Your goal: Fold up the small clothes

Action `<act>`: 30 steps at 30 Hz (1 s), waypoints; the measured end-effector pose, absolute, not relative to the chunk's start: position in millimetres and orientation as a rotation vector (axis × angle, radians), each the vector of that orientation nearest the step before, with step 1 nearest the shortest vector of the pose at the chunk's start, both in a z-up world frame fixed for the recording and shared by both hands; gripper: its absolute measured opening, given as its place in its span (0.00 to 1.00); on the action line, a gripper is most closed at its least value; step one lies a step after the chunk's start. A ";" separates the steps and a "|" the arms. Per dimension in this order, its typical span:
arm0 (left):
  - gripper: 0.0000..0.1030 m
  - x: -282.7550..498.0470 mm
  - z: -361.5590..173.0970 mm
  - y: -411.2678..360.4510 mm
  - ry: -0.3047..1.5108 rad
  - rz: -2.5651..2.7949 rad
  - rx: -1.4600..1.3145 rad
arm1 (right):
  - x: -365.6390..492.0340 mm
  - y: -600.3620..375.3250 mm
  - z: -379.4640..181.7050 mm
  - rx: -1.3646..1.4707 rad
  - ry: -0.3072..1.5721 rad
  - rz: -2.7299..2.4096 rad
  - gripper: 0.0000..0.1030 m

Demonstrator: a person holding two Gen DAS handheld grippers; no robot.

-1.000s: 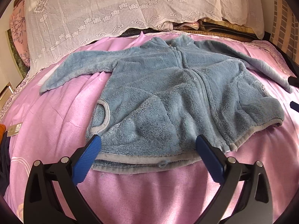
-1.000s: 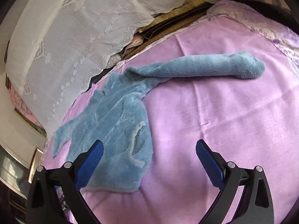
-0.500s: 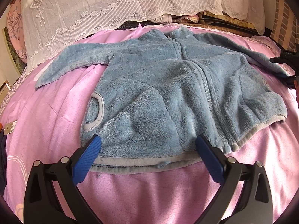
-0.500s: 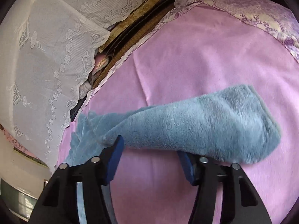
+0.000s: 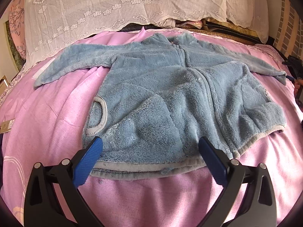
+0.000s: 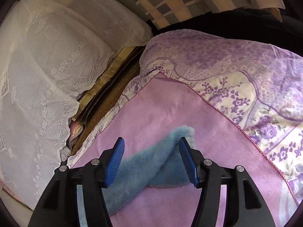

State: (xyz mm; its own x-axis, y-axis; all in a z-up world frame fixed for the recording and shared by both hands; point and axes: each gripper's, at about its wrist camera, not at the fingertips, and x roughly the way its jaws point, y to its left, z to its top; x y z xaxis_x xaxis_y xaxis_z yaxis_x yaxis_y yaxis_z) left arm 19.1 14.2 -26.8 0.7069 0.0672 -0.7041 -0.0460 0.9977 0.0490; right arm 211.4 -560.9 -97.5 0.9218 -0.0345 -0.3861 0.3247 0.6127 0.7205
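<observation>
A small blue fleece zip jacket (image 5: 170, 98) lies front up on a pink blanket (image 5: 47, 113), sleeves spread to both sides. My left gripper (image 5: 149, 149) is open and empty, hovering just above the jacket's grey bottom hem (image 5: 144, 170). In the right wrist view the end of the jacket's right sleeve (image 6: 151, 162) lies between my right gripper's (image 6: 151, 147) blue pads, which stand partly closed around it without clearly pressing it. The right gripper also shows at the left wrist view's right edge (image 5: 295, 70).
A white lace cover (image 5: 113, 9) drapes over pillows at the head of the bed. A floral purple quilt (image 6: 246, 75) lies beyond the pink blanket's edge on the right. A small label card (image 5: 6, 125) sits at the far left.
My right gripper moved down onto the sleeve end and its jaws narrowed around the cuff. My left gripper came slightly closer to the hem and stayed open.
</observation>
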 end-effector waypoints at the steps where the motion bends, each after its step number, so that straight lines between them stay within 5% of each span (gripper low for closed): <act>1: 0.96 17.9 -25.2 15.2 0.774 0.066 0.024 | 204.6 -560.2 -102.0 0.922 0.358 -0.219 0.59; 13: 0.96 24.4 -33.4 13.3 0.811 0.068 0.048 | 255.1 -543.6 -111.2 1.046 0.524 -0.140 0.58; 15: 0.96 25.2 -34.2 13.6 0.816 0.067 0.046 | 261.5 -546.3 -113.8 1.057 0.525 -0.147 0.14; 16: 0.96 25.2 -34.4 13.7 0.817 0.066 0.045 | 257.4 -547.5 -110.0 1.073 0.483 -0.137 0.07; 20: 0.96 25.0 -34.4 14.3 0.813 0.066 0.043 | 222.2 -530.0 -54.9 0.864 0.201 0.001 0.07; 28: 0.96 21.6 -31.9 16.5 0.805 0.065 0.039 | 211.8 -563.0 -148.7 1.059 0.500 -0.163 0.08; 30: 0.96 20.8 -27.9 22.0 0.800 0.068 0.024 | 199.7 -562.3 -129.2 0.982 0.459 -0.273 0.20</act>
State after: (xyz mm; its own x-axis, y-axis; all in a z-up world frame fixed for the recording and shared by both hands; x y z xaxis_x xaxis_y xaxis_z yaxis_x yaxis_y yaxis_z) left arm 20.8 22.0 -27.9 0.6946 0.0695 -0.7160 -0.0516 0.9976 0.0468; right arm 199.7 -562.3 -129.2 0.8717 -0.0171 -0.4897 0.4224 0.5326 0.7334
